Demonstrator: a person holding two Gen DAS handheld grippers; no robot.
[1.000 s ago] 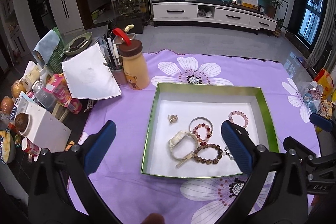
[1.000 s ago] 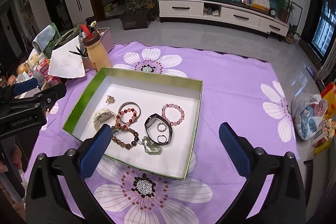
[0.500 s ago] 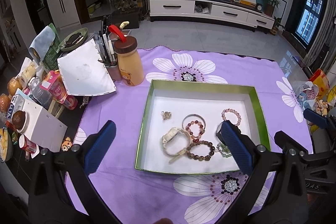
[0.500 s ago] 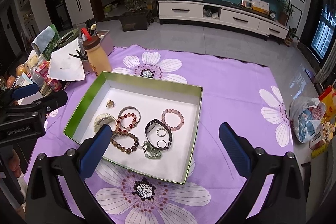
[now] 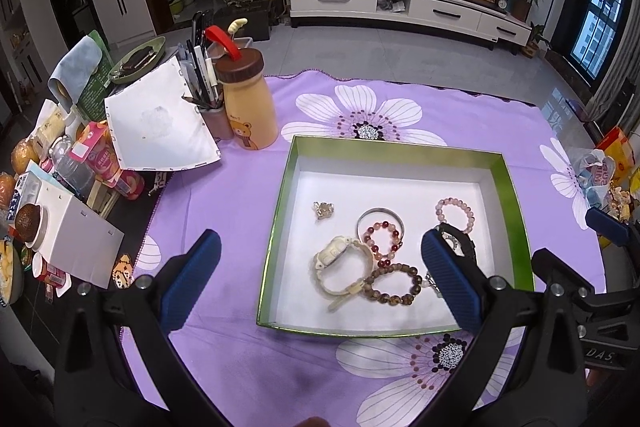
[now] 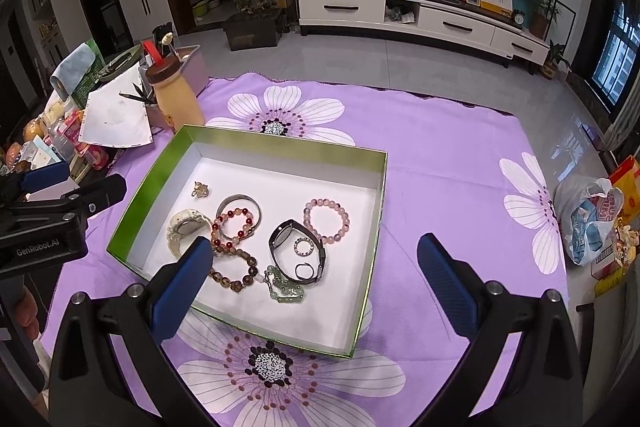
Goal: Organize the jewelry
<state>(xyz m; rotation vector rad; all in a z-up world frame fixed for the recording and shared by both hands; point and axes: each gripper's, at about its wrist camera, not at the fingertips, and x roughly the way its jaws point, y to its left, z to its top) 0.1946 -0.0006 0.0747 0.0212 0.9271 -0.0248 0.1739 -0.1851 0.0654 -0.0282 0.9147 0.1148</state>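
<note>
Left wrist view: the left hand-held gripper point(image 5: 320, 283) hovers spread wide and empty above the near edge of the box point(image 5: 280, 227) on the purple tabletop point(image 5: 224, 195). The jewelry lies straight ahead and below it; the white watch point(image 5: 338, 261) sits between its fingers.

Right wrist view: the right hand-held gripper point(image 6: 314, 275), also spread and empty, has the box ahead and to its left. The black watch point(image 6: 296, 251), long axis running away, is nearest this gripper.
</note>
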